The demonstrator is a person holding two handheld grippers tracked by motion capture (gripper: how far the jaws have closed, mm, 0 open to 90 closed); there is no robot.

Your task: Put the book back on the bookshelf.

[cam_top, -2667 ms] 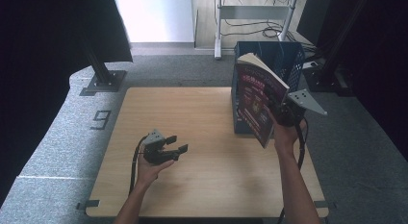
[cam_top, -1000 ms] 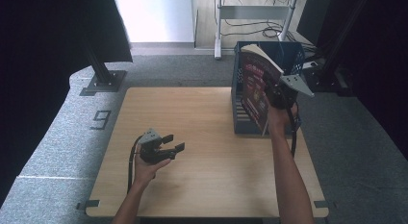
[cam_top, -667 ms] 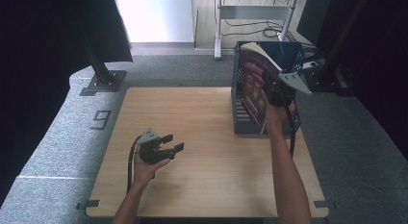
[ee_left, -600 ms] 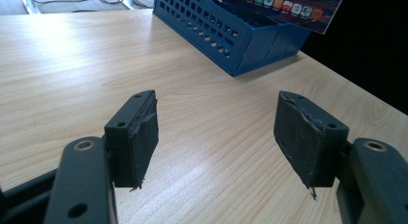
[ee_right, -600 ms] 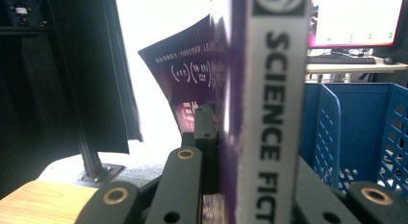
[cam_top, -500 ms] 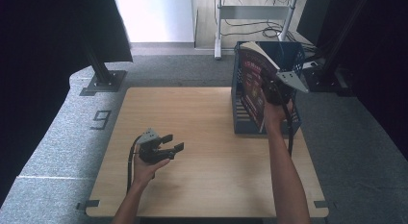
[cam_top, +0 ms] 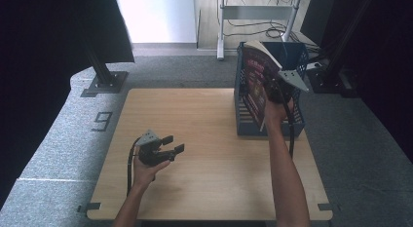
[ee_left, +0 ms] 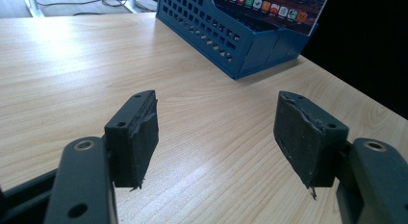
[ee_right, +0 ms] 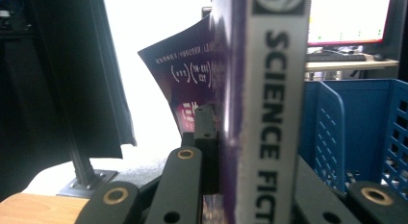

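Here, in the high view, the right gripper was up at the blue bin on the table's far right corner, pinching a book w/ a dark purple cover. The book stood upright, its lower part down inside the bin against the bin's left wall, its top well above the rim. The right gripper view showed the jaws pressed onto the book at the spine, one on each side; the spine lettering read "SCIENCE FICT…", rest cut off. A cover page curled away to the left. The bin's perforated walls stood just behind on the right.

The left gripper sat low over the table's near-left part, well apart from the bin, held in the left hand. In the left gripper view its jaws were spread wide, nothing betw. them, bare wood below. The bin's corner showed farther off, w/ the book's cover above its wall.
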